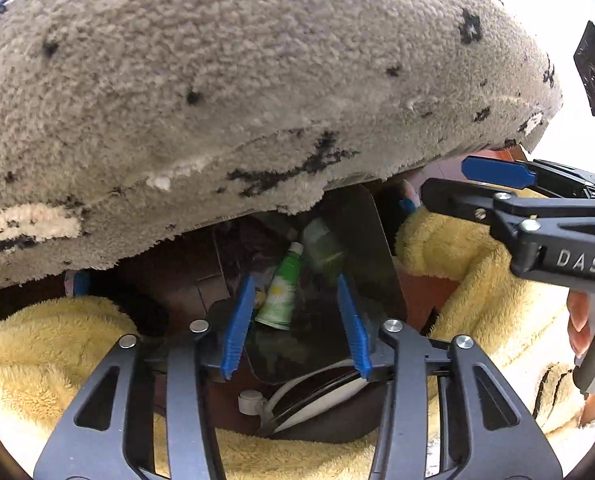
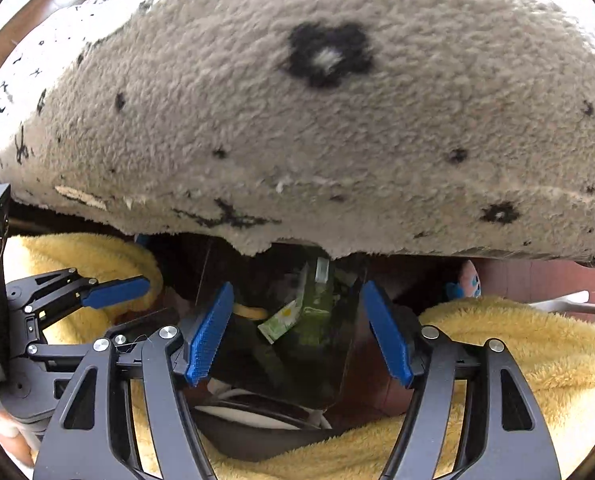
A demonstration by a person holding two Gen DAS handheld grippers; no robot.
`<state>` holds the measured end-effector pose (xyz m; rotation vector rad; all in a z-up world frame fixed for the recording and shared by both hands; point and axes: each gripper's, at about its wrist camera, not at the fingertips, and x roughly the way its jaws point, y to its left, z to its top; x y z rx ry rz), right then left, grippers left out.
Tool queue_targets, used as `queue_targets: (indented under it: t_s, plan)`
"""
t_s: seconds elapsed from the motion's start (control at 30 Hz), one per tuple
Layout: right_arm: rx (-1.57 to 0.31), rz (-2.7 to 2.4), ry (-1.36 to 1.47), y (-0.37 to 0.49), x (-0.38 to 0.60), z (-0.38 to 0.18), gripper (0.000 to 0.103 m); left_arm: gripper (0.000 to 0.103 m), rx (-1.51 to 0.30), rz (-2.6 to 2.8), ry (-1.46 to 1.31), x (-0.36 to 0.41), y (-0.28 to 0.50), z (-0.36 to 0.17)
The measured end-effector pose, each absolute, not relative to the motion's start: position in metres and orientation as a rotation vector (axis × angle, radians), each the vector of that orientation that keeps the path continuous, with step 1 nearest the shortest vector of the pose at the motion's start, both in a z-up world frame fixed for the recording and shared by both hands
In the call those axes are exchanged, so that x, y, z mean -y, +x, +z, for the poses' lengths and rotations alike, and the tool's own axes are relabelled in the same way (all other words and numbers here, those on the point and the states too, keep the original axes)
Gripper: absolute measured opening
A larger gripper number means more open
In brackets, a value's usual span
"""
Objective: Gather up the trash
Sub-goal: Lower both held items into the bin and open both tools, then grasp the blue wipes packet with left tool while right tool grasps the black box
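Observation:
A green tube with a daisy print (image 1: pixel 279 294) (image 2: pixel 281 322) lies in a dark bin (image 1: pixel 377 264) (image 2: pixel 337 360), next to a pale green bottle (image 1: pixel 321 244) (image 2: pixel 317 296). My left gripper (image 1: pixel 296 300) hangs open just above the tube, with its blue pads apart and pressing on nothing. My right gripper (image 2: pixel 297 292) is open over the same bin, its jaws wider. Each gripper shows from the side in the other's view: the right gripper (image 1: pixel 457 184) at the right edge, and one blue pad (image 2: pixel 113 292) of the left.
A shaggy grey rug (image 1: pixel 257 80) (image 2: pixel 297 120) with black marks overhangs the bin's far side. Yellow fluffy fabric (image 1: pixel 57 352) (image 2: pixel 517 352) surrounds the bin. A white cable (image 1: pixel 297 400) lies at its near edge. A small pink toy (image 2: pixel 471 278) sits at the right.

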<state>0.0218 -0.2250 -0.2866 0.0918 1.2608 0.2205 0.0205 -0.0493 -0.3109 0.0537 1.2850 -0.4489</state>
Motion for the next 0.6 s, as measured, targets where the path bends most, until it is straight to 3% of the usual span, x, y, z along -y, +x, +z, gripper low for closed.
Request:
queue_targets:
  t_s: [0.3,0.6]
  plan:
    - [-1.18,0.202,0.103,0.026,0.236,-0.253,0.069,0.051,-1.176,-0.4,0.052,0.025,0.024,-0.269]
    - [-0.948,0.165,0.074,0.038,0.256,-0.173,0.069,0.062,-0.951,-0.321,0.061,0.011,0.035,-0.192]
